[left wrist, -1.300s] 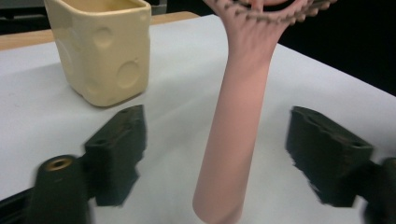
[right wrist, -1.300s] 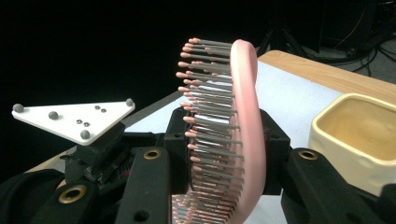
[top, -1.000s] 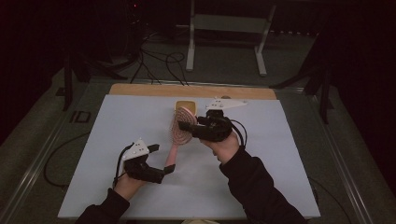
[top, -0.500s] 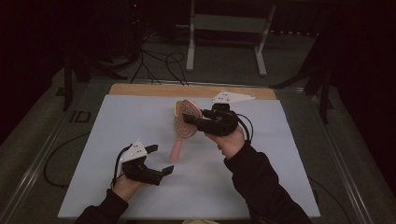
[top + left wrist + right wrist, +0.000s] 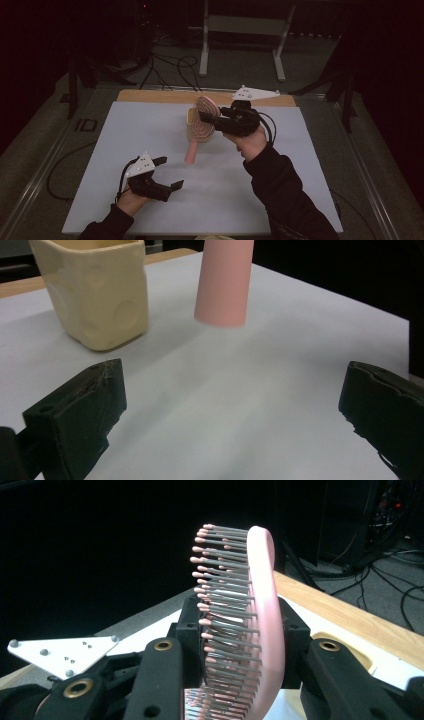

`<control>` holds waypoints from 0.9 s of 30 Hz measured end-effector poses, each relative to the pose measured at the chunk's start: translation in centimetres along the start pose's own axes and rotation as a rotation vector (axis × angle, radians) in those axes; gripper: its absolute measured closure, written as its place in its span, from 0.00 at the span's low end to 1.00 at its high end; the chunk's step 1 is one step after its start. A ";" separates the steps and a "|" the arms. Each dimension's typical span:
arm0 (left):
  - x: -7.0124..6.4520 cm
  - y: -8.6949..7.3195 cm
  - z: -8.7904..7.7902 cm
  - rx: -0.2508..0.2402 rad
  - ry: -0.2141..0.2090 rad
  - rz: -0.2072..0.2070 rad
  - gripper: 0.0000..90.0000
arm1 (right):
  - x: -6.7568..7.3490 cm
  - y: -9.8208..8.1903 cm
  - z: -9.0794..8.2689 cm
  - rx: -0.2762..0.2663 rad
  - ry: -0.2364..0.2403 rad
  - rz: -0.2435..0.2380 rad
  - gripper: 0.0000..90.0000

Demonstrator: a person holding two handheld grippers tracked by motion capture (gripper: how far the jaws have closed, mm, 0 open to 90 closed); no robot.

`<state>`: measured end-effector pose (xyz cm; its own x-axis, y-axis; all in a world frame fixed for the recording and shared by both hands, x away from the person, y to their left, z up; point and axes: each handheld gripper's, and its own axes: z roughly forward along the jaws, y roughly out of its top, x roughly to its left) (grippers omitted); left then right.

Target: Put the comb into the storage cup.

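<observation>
Plainly, the pink hairbrush [image 5: 199, 127] is a paddle type: a rounded oval head with rows of grey pins tipped in pink, and a smooth, round pink handle that ends bluntly; the right claw [image 5: 210, 116] is clamped on the head, one jaw on the pin side and one on the smooth back, as the right gripper view [image 5: 240, 630] shows; the brush hangs clear of the counter [image 5: 300, 165], its long axis steep, head uppermost at the claw and handle slanting down and towards the person, the pin face turned to the left claw's side; just behind the head stands a cream cup [image 5: 192, 122] with round dimples in its wall; the left claw [image 5: 169, 173] rests low and well apart from the brush, its jaws wide with nothing between them; in its own view the handle end [image 5: 222, 285] hovers ahead, beside the cup [image 5: 95, 290].
</observation>
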<state>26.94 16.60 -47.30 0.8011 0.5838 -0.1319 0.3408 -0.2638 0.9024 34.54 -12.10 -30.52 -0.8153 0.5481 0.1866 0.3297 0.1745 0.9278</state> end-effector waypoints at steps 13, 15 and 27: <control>0.6 -1.0 -1.2 0.015 0.012 -0.009 0.00 | -0.9 1.7 0.1 -0.014 -0.022 -0.008 0.73; 0.6 -1.2 -1.4 0.017 0.016 -0.008 0.00 | -1.1 2.0 0.2 -0.016 -0.028 -0.006 0.73; 0.7 -2.0 -2.2 0.027 0.020 -0.006 0.00 | -2.6 3.5 -0.2 -0.051 -0.074 -0.002 0.73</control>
<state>25.71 19.26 -48.27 0.7890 0.6007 -0.1289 0.3592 -0.2809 0.8900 37.72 -13.05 -27.68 -0.7780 0.6070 0.1623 0.3022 0.1349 0.9437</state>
